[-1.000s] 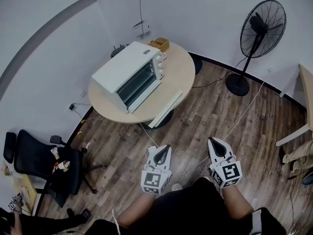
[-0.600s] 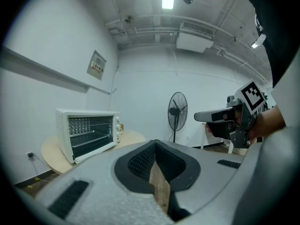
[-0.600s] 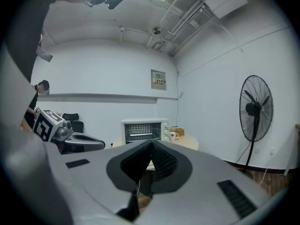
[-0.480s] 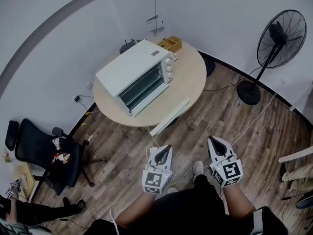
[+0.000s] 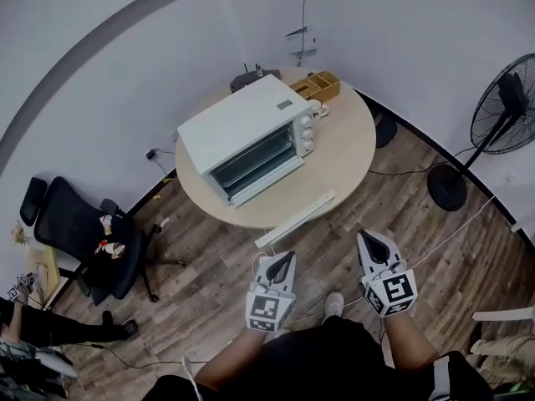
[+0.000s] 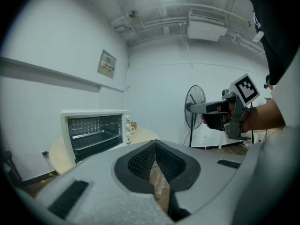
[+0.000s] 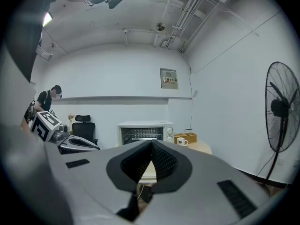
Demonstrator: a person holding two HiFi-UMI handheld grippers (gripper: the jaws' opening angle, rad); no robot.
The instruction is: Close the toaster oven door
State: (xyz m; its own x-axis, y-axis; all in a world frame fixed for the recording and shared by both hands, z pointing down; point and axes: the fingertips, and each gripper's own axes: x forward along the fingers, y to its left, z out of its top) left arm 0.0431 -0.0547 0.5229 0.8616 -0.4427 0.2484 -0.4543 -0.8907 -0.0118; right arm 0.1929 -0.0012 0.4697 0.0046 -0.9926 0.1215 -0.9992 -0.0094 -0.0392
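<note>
Holds left tool (image 5: 286,257), right tool (image 5: 366,241) clenched, empty. Risks shoving oven (image 5: 242,128) along counter (image 5: 347,150) by slamming the seemingly open door (image 5: 272,180).

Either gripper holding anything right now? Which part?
Nothing held. Left gripper and right gripper are both shut and empty, well short of the toaster oven.

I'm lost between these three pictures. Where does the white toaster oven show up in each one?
Head view: toaster oven above centre, on the round table.
Left gripper view: toaster oven left of centre, with its inside racks in sight.
Right gripper view: toaster oven near the middle, small and far off.
Shared landmark: the standing fan, to the right of the oven in every view.
</note>
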